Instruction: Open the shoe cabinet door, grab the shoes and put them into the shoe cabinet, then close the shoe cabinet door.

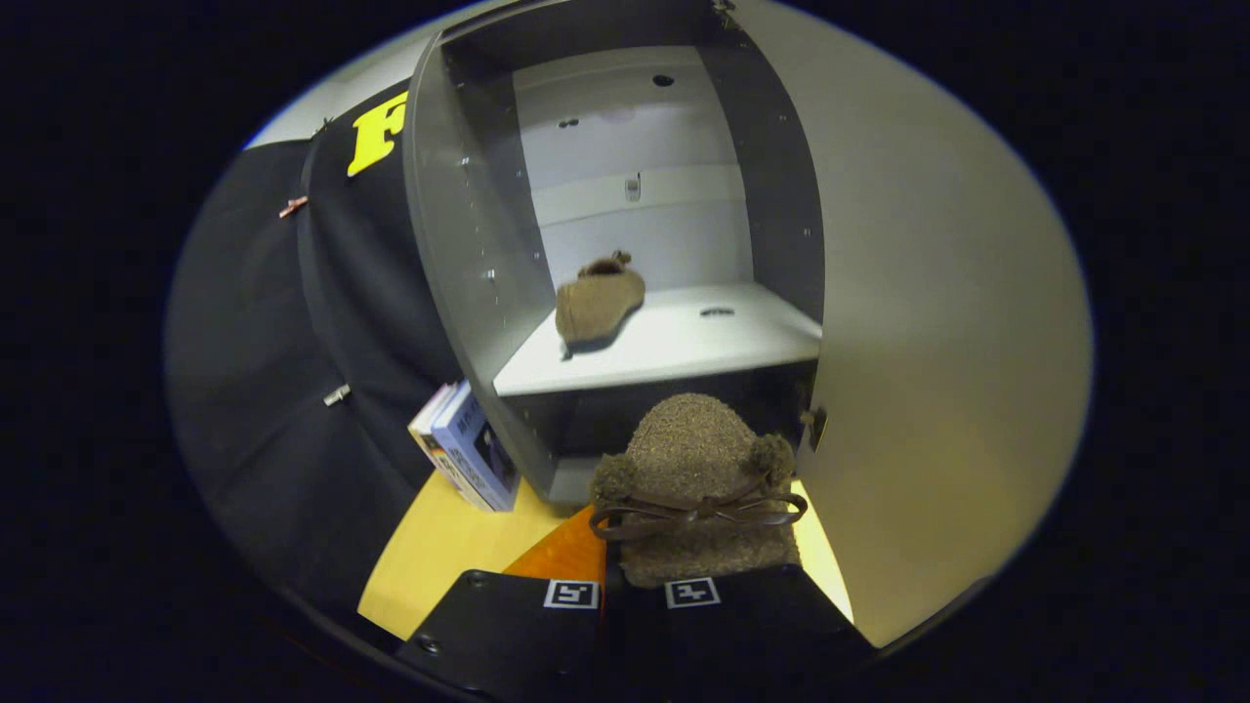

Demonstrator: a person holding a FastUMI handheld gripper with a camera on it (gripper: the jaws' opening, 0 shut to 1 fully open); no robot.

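1. Gripper view looks along my tongs (633, 596) at the shoe (695, 488) I am carrying: a brown, fuzzy slipper with a rounded toe pointing away from me, a thin dark bow tied across its top and a small pompom at each side of that bow.
2. My two fingers sit nearly together with the heel end of this slipper pinched between them, so the tongs are all but closed and clamped on it.
3. Held that way, the slipper hangs just in front of the lower edge of the shoe cabinet (469, 244), below the lit shelf (684, 342) and level with the dark compartment under it.
4. A second shoe (598, 305) of the same brown, fuzzy kind already lies on that white shelf, toward its left side, toe toward me and tilted a little.
5. This cabinet is grey outside and pale inside, with small holes along its side walls and a few larger holes in the back panel.
6. Its door (937, 332) stands swung open at the right, a broad pale panel with a small handle (814, 426) near its inner edge.
7. Below lies a yellow tabletop (439, 547) with an orange patch just left of my fingers.
8. Black cloth walls the booth at the left, and two books (469, 449) lean against the cabinet's left side.
9. Count: two shoes, one cabinet, one door, two books.
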